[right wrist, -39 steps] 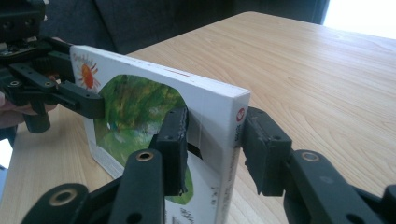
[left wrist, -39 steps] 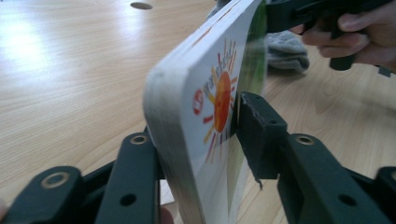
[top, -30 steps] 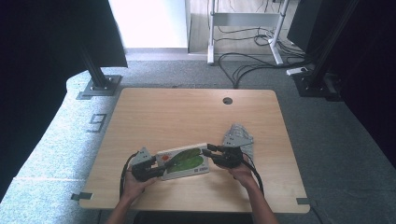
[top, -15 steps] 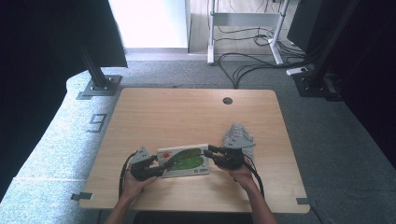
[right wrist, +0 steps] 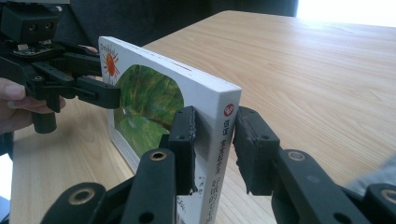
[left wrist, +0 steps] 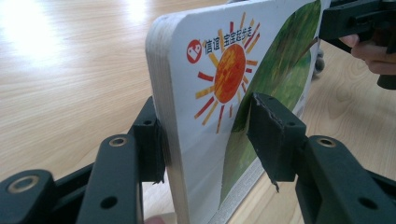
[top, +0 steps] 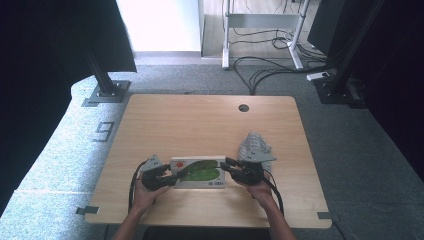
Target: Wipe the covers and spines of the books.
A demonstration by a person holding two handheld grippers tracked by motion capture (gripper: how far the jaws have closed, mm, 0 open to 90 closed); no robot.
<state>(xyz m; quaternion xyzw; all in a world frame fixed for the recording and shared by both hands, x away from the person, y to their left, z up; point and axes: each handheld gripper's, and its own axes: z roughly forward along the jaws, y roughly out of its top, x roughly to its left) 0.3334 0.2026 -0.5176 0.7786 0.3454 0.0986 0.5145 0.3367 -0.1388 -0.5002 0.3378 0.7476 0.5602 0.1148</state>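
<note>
I have a board book (top: 198,171) lying near the front edge of the tabletop (top: 200,125), caught between my 2 sets of tongs. The left tongs (top: 167,180) straddle the page-edge side: in the left gripper view the thick stack of card pages (left wrist: 161,93) sits between the 2 pads (left wrist: 271,135), 1 on the sun-and-leaf cover and the other behind the back cover. The near pad looks just shy of the cover there, so I judge them closed around the book but cannot tell how firmly they bite. The right tongs (top: 231,168) sit at the opposite end, on the spine (right wrist: 223,154); in the right gripper view the pads bracket the white spine with its printed lettering, closed on it or very nearly so.

Holding both short ends this way makes sense to me: 1 grip fixes the bound side while the other controls the loose pages, so the book cannot swing open or skid on the smooth wood.

A grey folded cloth (top: 254,146) lies just beyond my right hand (top: 260,190), apart from the book. My left hand (top: 145,192) rests low by the tabletop edge.
</note>
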